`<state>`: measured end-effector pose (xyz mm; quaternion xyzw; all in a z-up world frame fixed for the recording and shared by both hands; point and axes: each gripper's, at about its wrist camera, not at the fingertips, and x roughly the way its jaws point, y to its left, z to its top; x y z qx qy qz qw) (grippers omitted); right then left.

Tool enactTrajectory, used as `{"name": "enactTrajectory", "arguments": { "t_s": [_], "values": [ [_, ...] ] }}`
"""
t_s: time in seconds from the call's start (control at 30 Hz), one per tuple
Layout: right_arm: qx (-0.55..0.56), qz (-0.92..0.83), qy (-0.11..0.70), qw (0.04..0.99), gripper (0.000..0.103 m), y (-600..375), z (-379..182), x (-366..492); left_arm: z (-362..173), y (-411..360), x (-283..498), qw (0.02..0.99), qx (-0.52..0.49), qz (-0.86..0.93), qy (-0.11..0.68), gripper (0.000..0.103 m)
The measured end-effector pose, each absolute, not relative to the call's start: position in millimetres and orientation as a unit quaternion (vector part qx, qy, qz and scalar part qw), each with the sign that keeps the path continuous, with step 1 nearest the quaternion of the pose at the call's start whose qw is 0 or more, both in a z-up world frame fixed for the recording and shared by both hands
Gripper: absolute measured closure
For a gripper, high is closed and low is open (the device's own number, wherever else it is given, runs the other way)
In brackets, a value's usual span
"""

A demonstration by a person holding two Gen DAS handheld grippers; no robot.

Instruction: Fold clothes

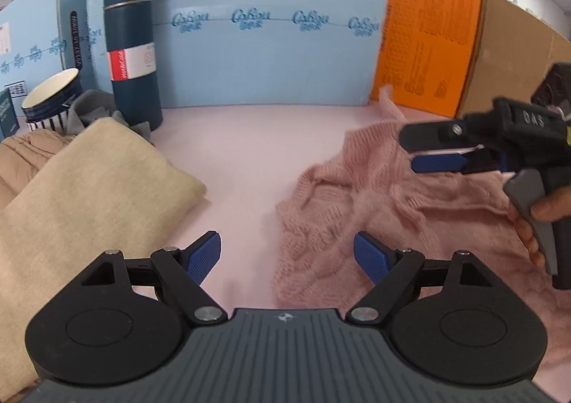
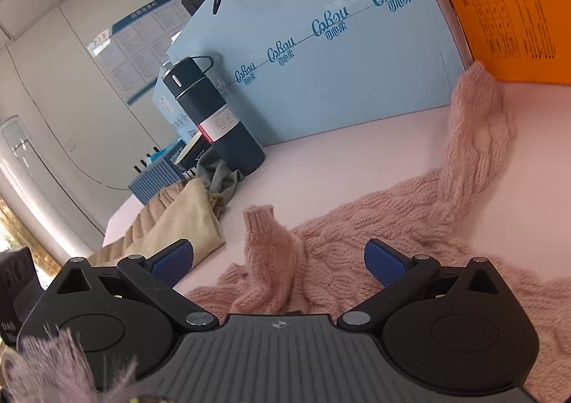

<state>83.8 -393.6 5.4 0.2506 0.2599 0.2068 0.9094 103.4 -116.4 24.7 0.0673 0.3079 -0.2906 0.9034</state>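
Note:
A pink cable-knit sweater [image 1: 385, 210] lies rumpled on the pale pink table [image 1: 246, 160], right of centre. My left gripper [image 1: 287, 255] hovers low at the sweater's left edge. It is open, and its right pad [image 1: 371, 258] is over the knit. My right gripper [image 2: 278, 262] is open too, with a sleeve cuff [image 2: 262, 224] of the sweater [image 2: 392, 224] lying just beyond its spread fingers, untouched. Seen side-on in the left wrist view, the right gripper [image 1: 415, 153] hangs over the sweater's far part with a hand on its grip. A second sleeve [image 2: 481, 124] runs back to the boxes.
A folded beige garment [image 1: 89, 196] lies at the left, on a tan one [image 1: 21, 160]. Behind them stand a dark blue flask [image 1: 132, 49], a striped cup [image 1: 53, 96] and a grey cloth [image 1: 96, 106]. Light blue [image 1: 267, 56], orange [image 1: 424, 39] and cardboard [image 1: 514, 56] boxes wall the back.

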Motion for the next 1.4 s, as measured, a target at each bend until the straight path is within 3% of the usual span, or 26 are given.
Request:
{"name": "enactTrajectory", "arguments": {
  "t_s": [0.13,0.23,0.33,0.4,0.47,0.7,0.87,0.93,1.0,1.03,1.13,1.2,1.23,1.4],
  "values": [
    [0.253,0.209,0.246,0.912,0.001,-386.7,4.4,82.1,9.8,-119.5,97.6,0.897,0.069,-0.302,0.317,0.021],
    [0.237,0.214,0.239,0.917,0.009,-377.1,6.8,79.6,4.0,-112.8,94.5,0.902,0.054,-0.301,0.304,0.02],
    [0.202,0.206,0.252,0.924,0.036,-363.4,3.8,82.2,3.0,-112.3,93.4,0.902,0.056,-0.298,0.307,0.019],
    [0.179,0.19,0.261,0.929,0.071,-355.7,-2.6,84.8,2.7,-112.1,95.3,0.901,0.055,-0.298,0.31,0.019],
    [0.173,0.179,0.259,0.933,0.087,-353.6,-6.6,85.1,2.6,-110.9,95.4,0.902,0.053,-0.295,0.311,0.019],
    [0.206,0.186,0.176,0.944,0.088,-374.8,22.6,63.1,1.9,-107.4,96.7,0.903,0.044,-0.29,0.314,0.018],
    [0.2,0.101,0.232,0.946,0.086,-393.3,-6.1,77.4,1.5,-108.7,96.4,0.904,0.049,-0.287,0.313,0.018],
    [0.223,0.092,0.239,0.941,0.076,-404.9,-12.4,78.4,1.3,-109.4,95.9,0.904,0.05,-0.286,0.313,0.017],
    [0.232,0.088,0.228,0.942,0.044,-412.0,-11.4,75.1,1.0,-108.6,96.4,0.905,0.048,-0.285,0.313,0.016],
    [0.231,0.089,0.221,0.943,0.041,-413.6,-9.3,73.0,1.1,-107.9,96.8,0.905,0.046,-0.285,0.313,0.016],
    [0.216,0.099,0.211,0.948,0.042,-413.6,-3.1,69.6,1.3,-105.5,98.7,0.904,0.039,-0.287,0.314,0.015],
    [0.2,0.109,0.211,0.951,0.057,-410.2,-1.2,70.3,1.5,-101.4,100.6,0.904,0.026,-0.287,0.314,0.015],
    [0.195,0.118,0.211,0.951,0.06,-407.8,-0.2,70.8,1.7,-99.0,101.9,0.904,0.017,-0.287,0.316,0.015],
    [0.147,0.104,0.205,0.962,0.062,-398.8,5.7,72.8,1.4,-96.4,105.4,0.902,0.004,-0.289,0.32,0.013]
  ]
}}
